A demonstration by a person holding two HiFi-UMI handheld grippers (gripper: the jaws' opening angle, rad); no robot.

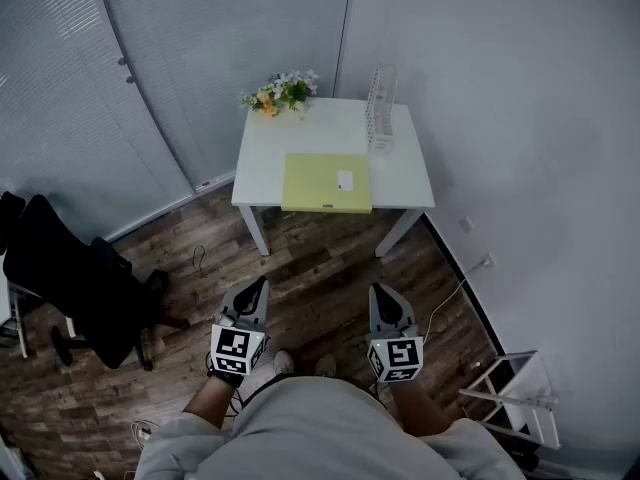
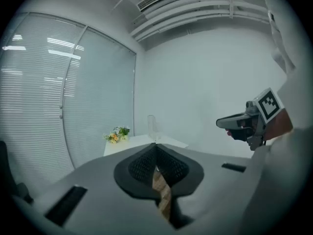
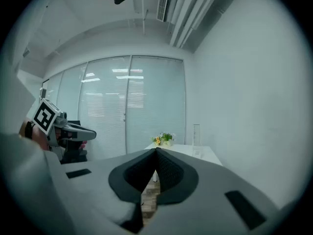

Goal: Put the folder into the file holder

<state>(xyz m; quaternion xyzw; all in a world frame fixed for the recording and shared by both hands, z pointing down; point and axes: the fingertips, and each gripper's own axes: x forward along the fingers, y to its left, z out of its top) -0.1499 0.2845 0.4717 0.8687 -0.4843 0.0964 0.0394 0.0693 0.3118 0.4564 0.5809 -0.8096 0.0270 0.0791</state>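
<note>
A yellow folder (image 1: 327,182) lies flat at the front edge of the white table (image 1: 270,158). The clear file holder (image 1: 379,108) stands upright at the table's right side; it also shows as the file holder (image 2: 151,126) and the file holder (image 3: 196,134). My left gripper (image 1: 258,290) and right gripper (image 1: 384,296) hover over the wooden floor, well short of the table, close to my body. Both are shut with nothing between the jaws. In the left gripper view the right gripper (image 2: 222,123) shows at the right; in the right gripper view the left gripper (image 3: 92,132) shows at the left.
A small bunch of flowers (image 1: 282,91) stands at the table's back left. A black office chair (image 1: 75,278) is at the left on the floor. A white frame stand (image 1: 520,393) is at the lower right by the wall, with a cable (image 1: 450,298) on the floor.
</note>
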